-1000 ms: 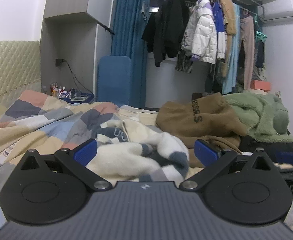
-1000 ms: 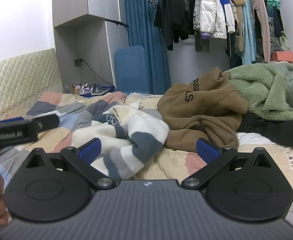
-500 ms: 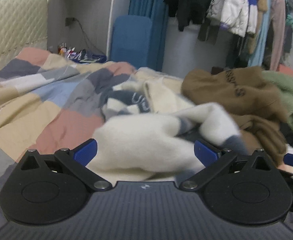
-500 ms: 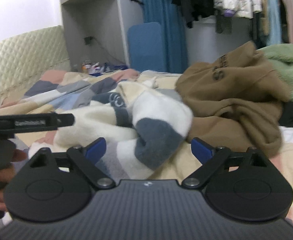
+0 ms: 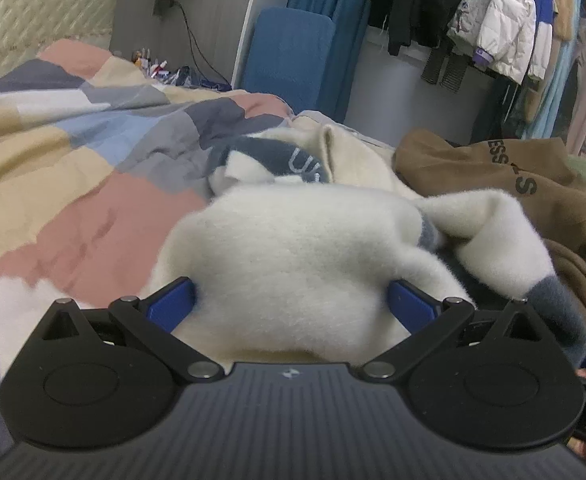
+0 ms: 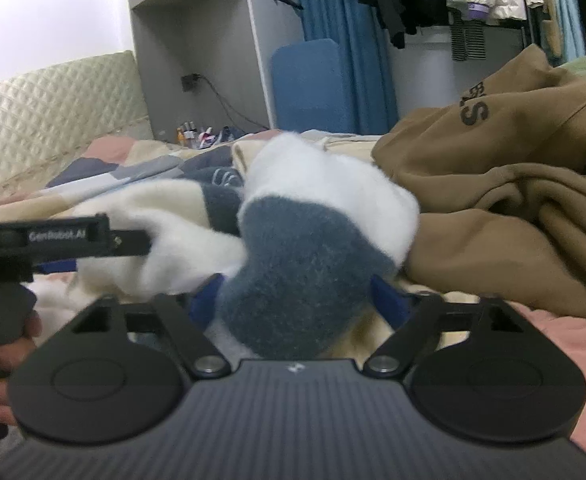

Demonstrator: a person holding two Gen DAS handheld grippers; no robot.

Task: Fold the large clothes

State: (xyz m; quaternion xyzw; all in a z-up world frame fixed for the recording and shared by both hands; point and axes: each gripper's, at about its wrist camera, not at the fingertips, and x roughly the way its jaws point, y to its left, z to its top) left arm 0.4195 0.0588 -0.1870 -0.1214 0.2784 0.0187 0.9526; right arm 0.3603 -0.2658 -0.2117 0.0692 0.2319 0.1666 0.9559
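My right gripper (image 6: 295, 298) has just been closing, and a grey part of the fluffy white and grey sweater (image 6: 305, 240) sits between its blue fingers (image 6: 389, 300). I cannot tell if they squeeze it yet. My left gripper (image 5: 291, 300) is spread wide with a white fold of the same sweater bulging between its fingers, not pinched. The sweater lies on the patchwork blanket (image 5: 93, 152). A brown hoodie (image 6: 513, 208) is just beside it.
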